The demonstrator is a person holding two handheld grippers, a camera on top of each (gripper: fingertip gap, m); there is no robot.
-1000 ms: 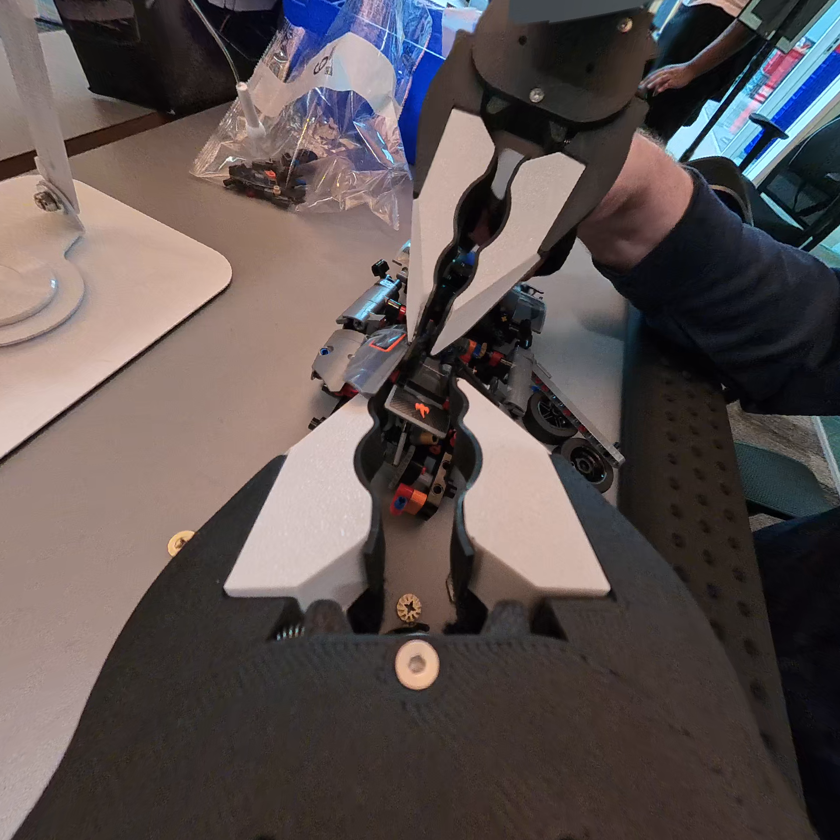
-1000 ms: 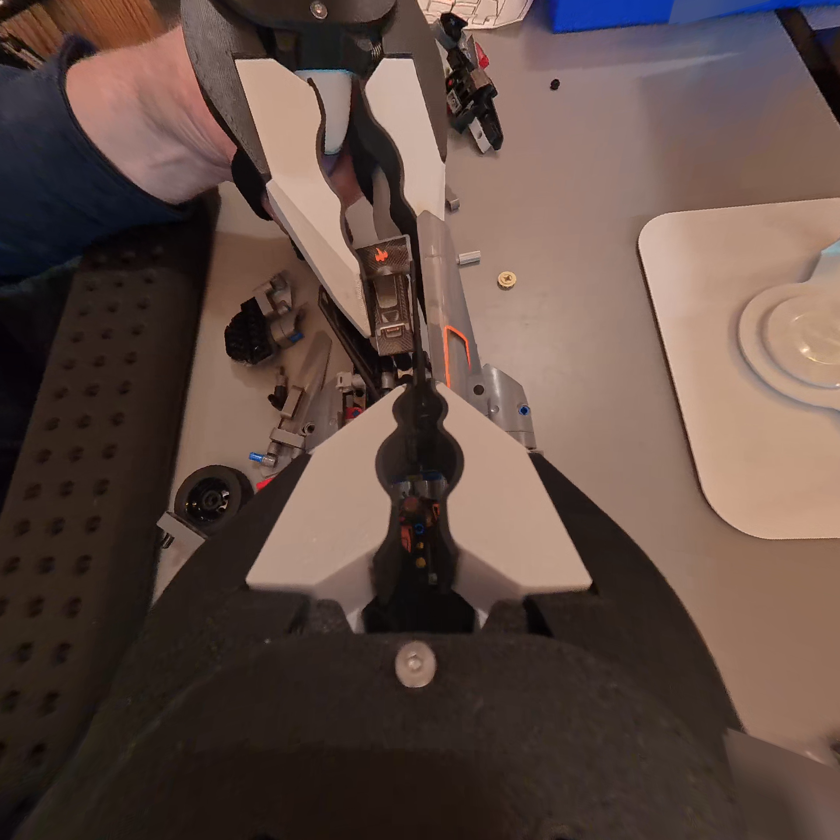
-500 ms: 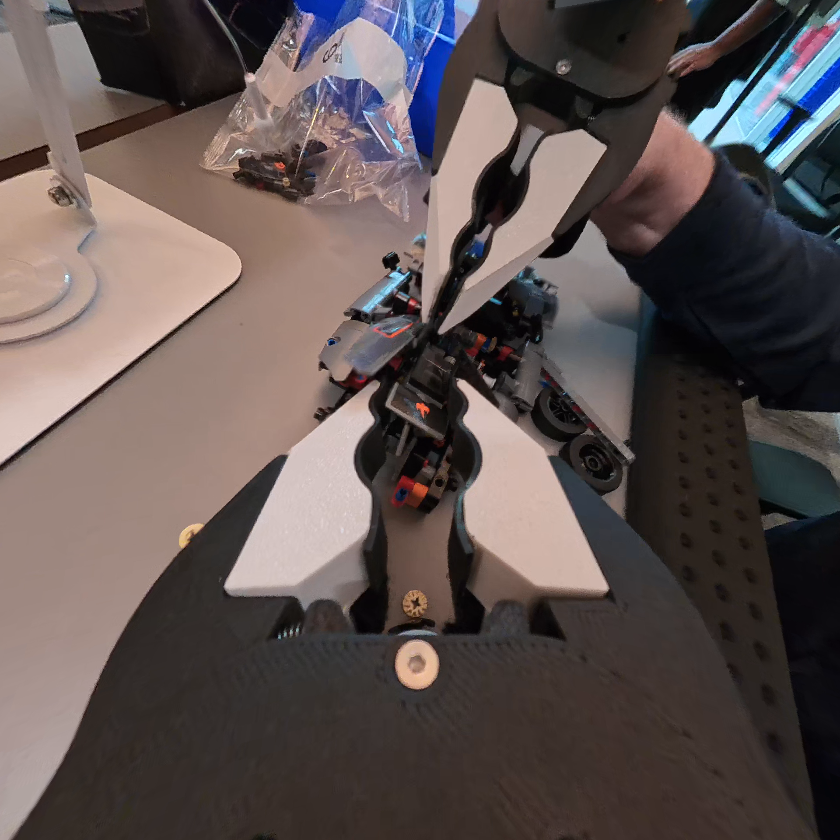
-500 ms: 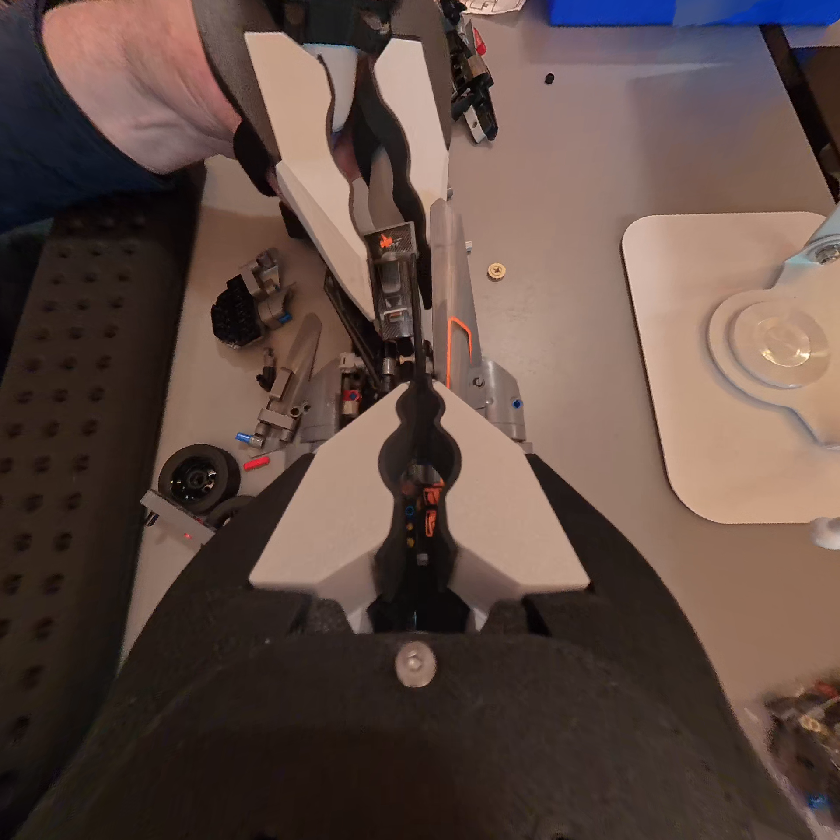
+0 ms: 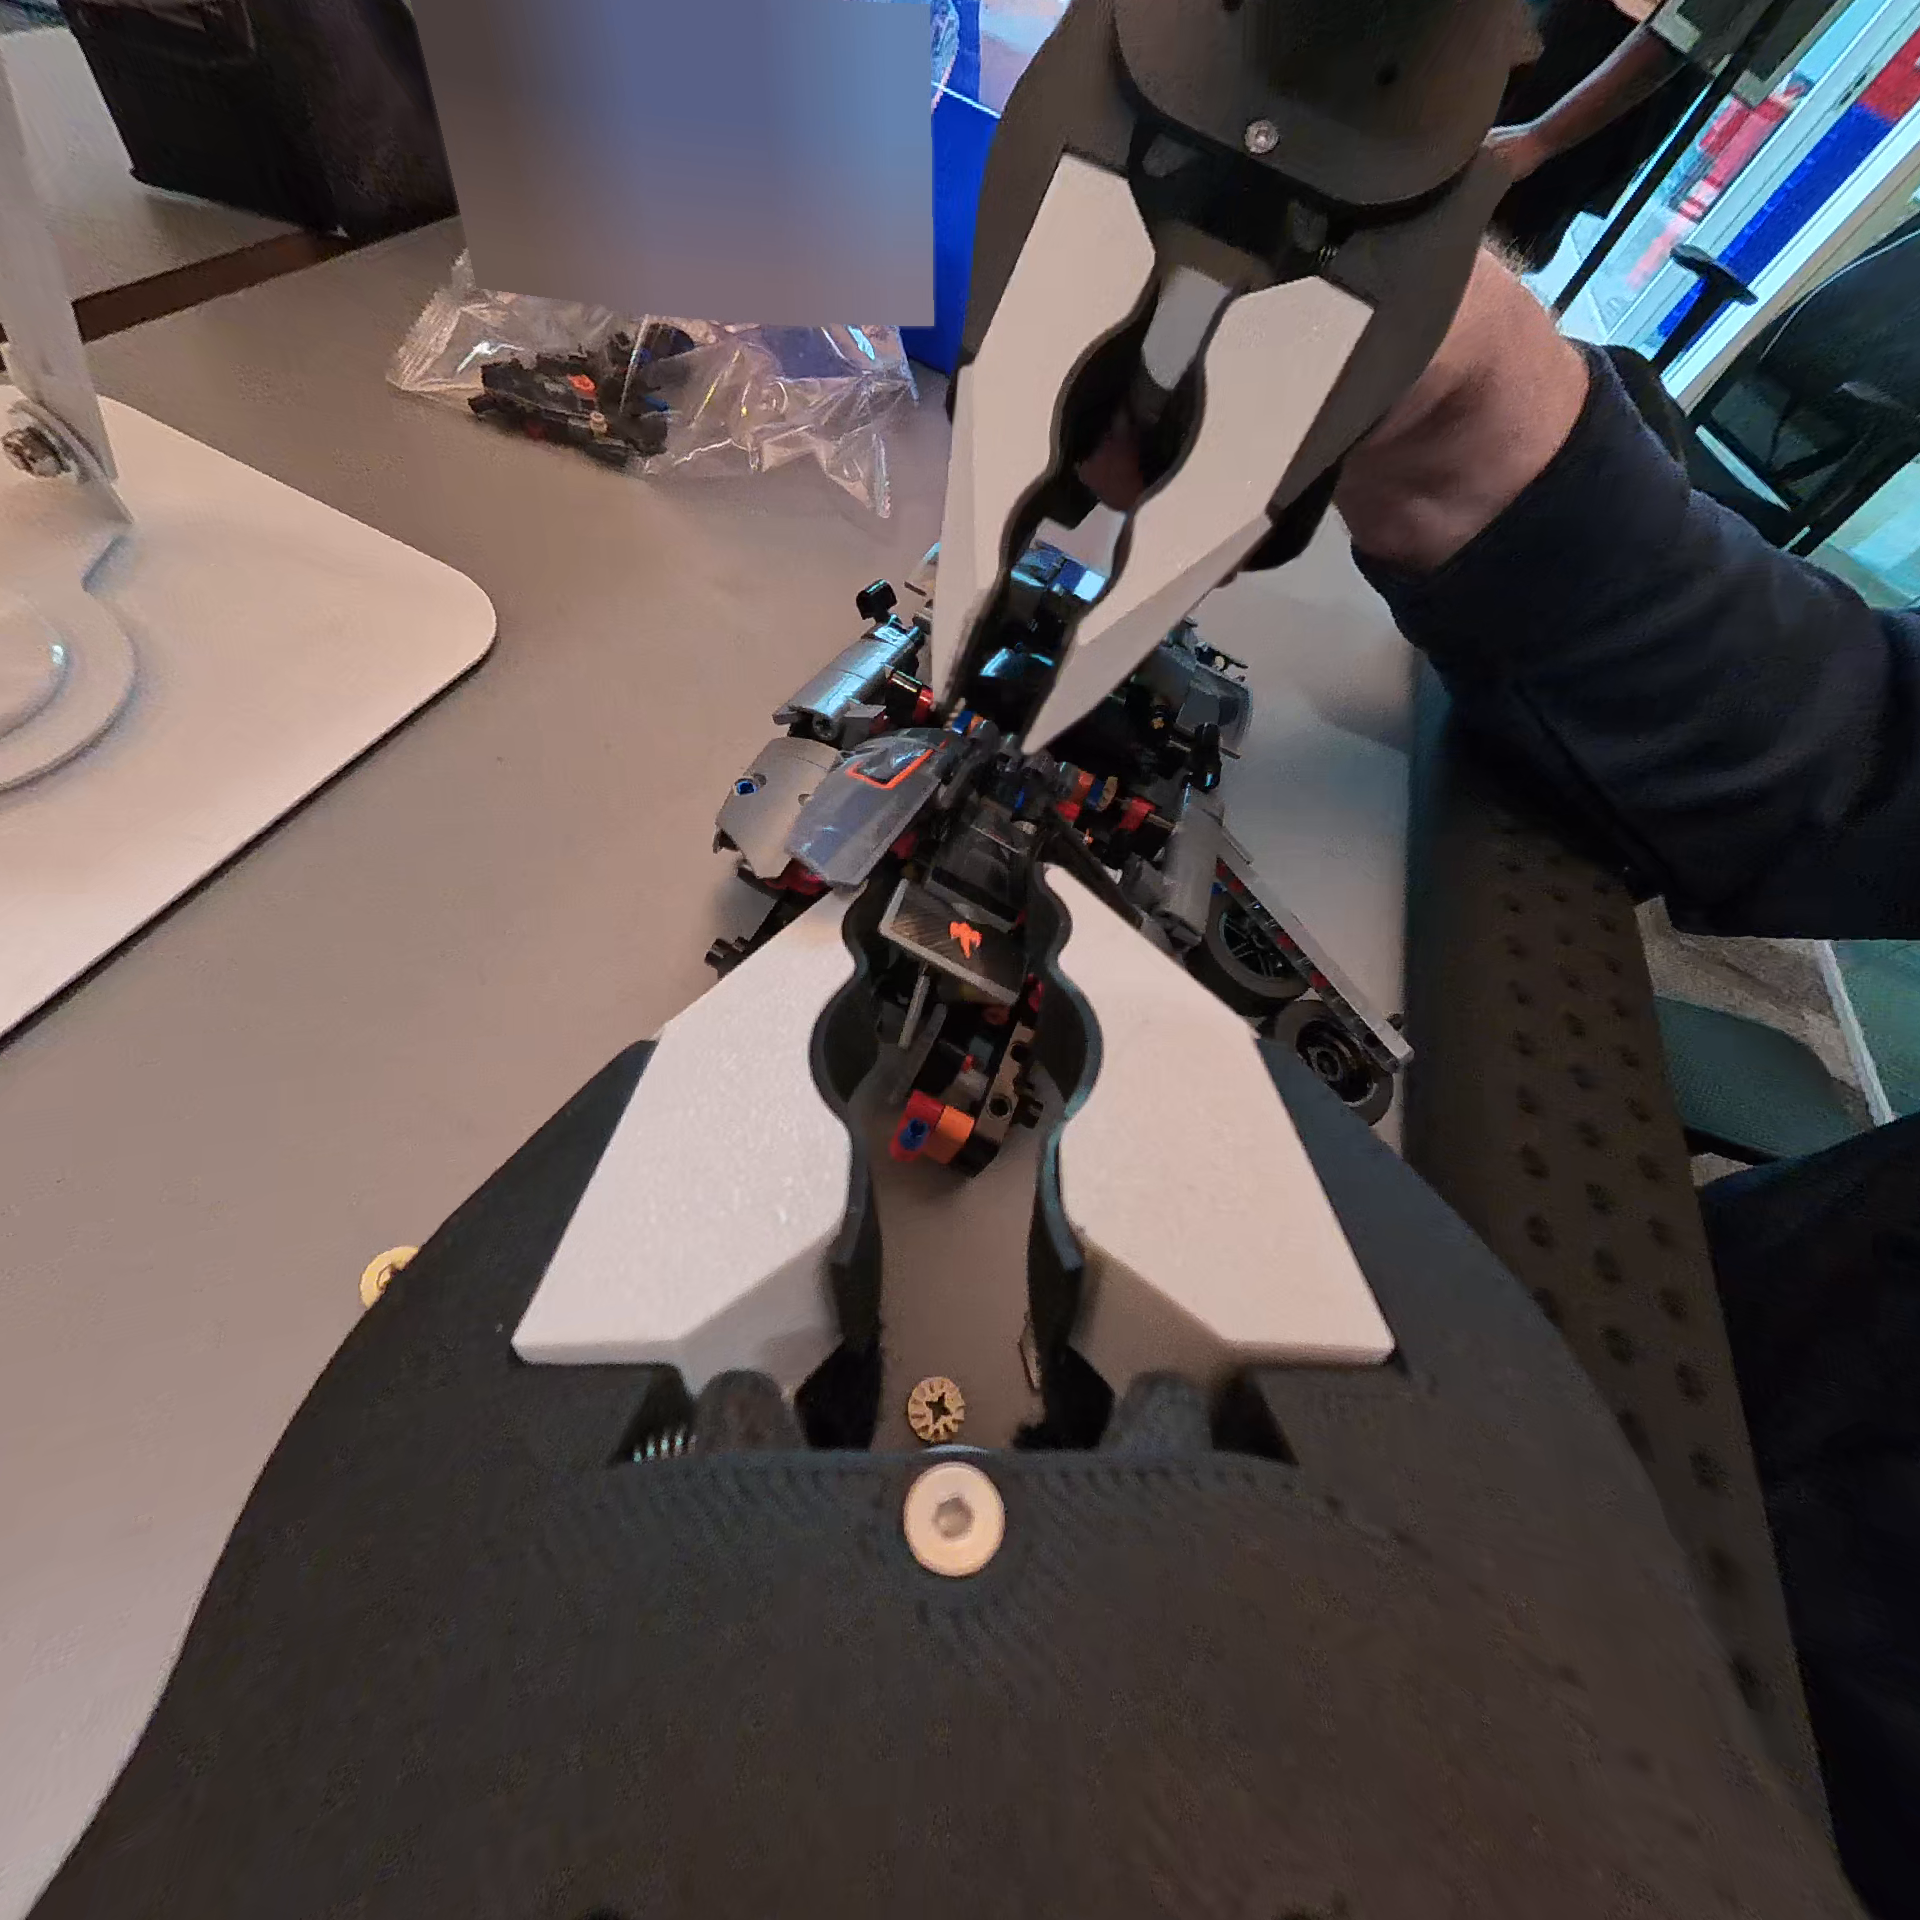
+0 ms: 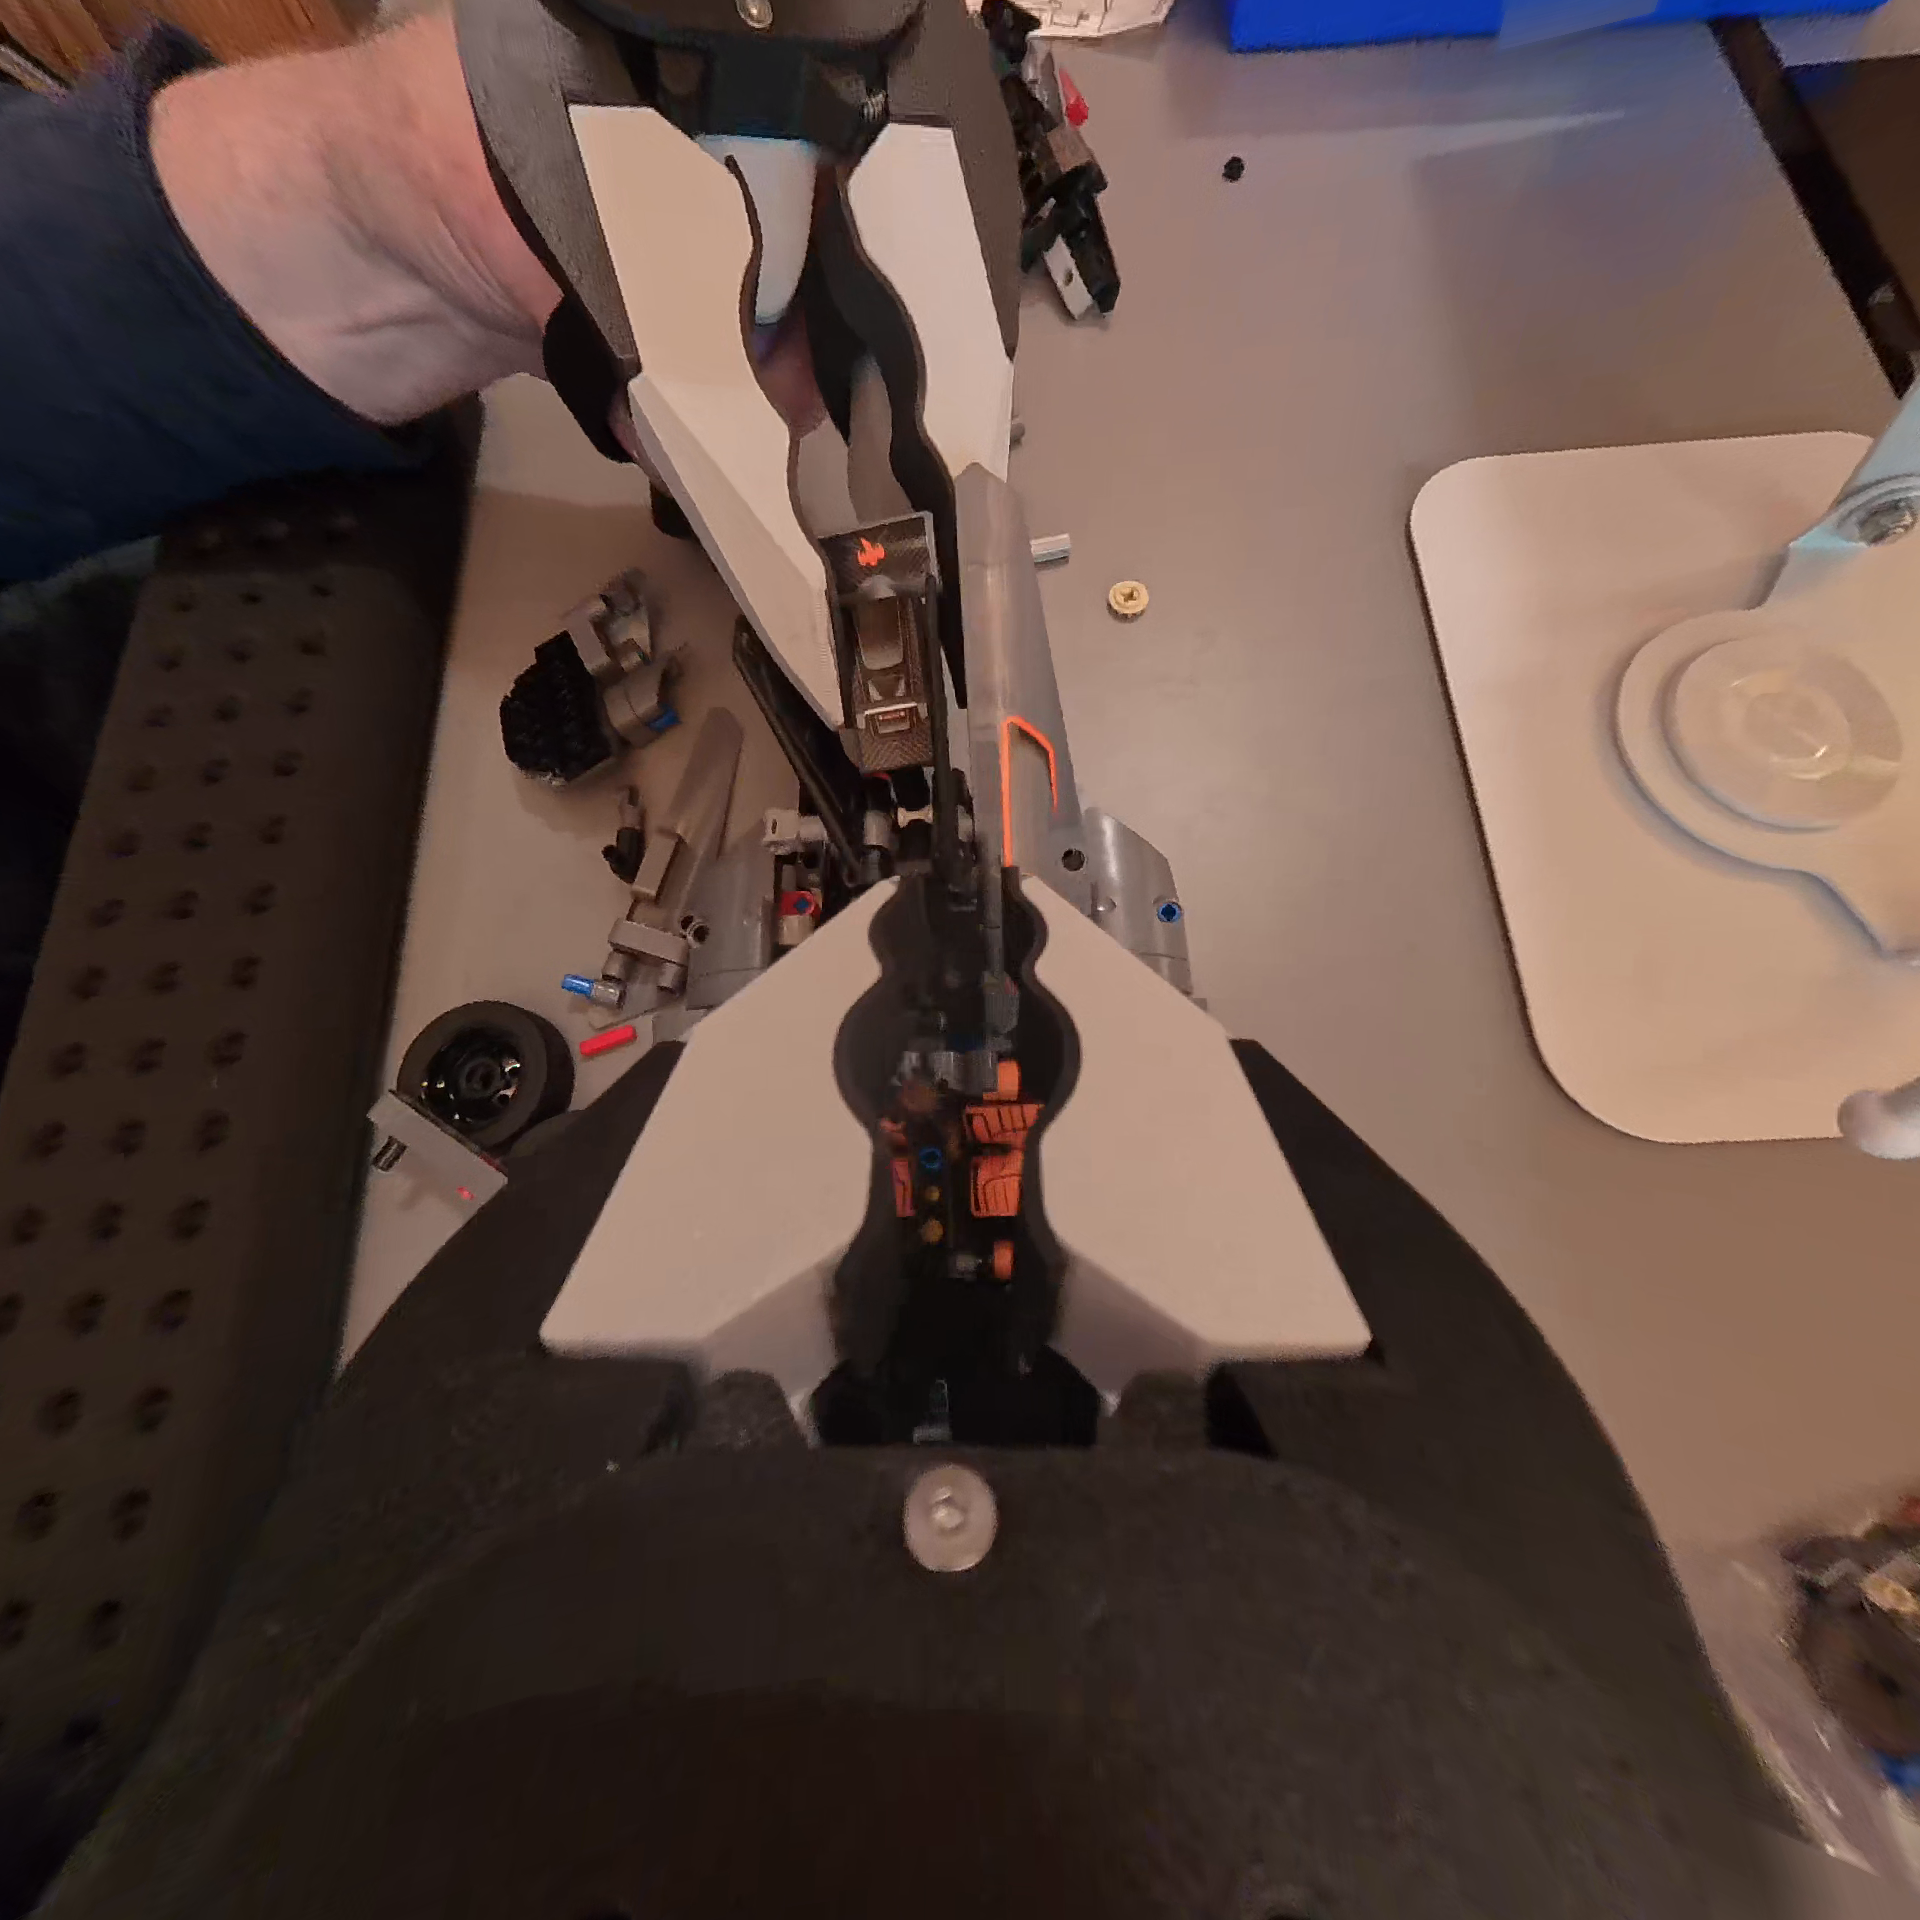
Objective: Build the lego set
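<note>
While both grippers are meeting over the half-built lego car (image 5: 997,831) on the grey table (image 5: 436,935), the left gripper (image 5: 951,899) is pinching the car's dark nose panel with the orange mark (image 6: 883,644) between its white fingers (image 5: 727,1122). Opposite it, the right gripper (image 6: 951,894) is pressing its tips together on a thin black bar in the car's middle (image 6: 951,821). Loose parts are lying just beside the car: a black wheel (image 6: 483,1070), a grey strut (image 6: 675,842) and a small tan gear (image 6: 1127,597). A clear bag of pieces (image 5: 644,384) is sitting well apart, near a white stand base (image 5: 208,665).
</note>
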